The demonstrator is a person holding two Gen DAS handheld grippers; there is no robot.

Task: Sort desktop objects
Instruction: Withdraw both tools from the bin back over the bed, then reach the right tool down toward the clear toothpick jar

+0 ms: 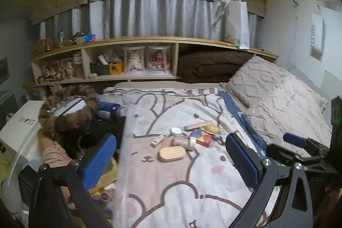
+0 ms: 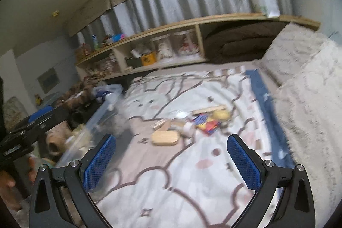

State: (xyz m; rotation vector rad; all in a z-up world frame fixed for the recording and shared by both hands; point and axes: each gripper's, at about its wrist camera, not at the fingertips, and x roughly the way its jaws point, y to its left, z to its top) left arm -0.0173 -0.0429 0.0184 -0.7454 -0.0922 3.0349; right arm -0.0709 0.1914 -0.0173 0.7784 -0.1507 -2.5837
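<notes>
A cluster of small items lies on the bear-print bedspread (image 1: 171,181): an oval wooden box (image 1: 172,153), a toothpick jar (image 1: 184,141) on its side, a white round lid (image 1: 177,129), a wooden stick (image 1: 197,125), a yellow lump (image 1: 212,128), a red-blue-yellow packet (image 1: 204,137) and a small wooden block (image 1: 158,140). My left gripper (image 1: 171,155) hovers open just short of them, holding nothing. The same pile shows blurred in the right wrist view, with the oval box (image 2: 164,137) nearest. My right gripper (image 2: 171,159) is open and empty, set back from the pile.
A clear plastic bin (image 1: 126,142) stands at the bed's left edge with a furry brown item (image 1: 68,112) and a blue bottle (image 1: 111,110) in it. Cream pillows (image 1: 277,99) fill the right side. A wooden shelf (image 1: 136,40) runs behind. The other gripper (image 1: 299,142) shows at right.
</notes>
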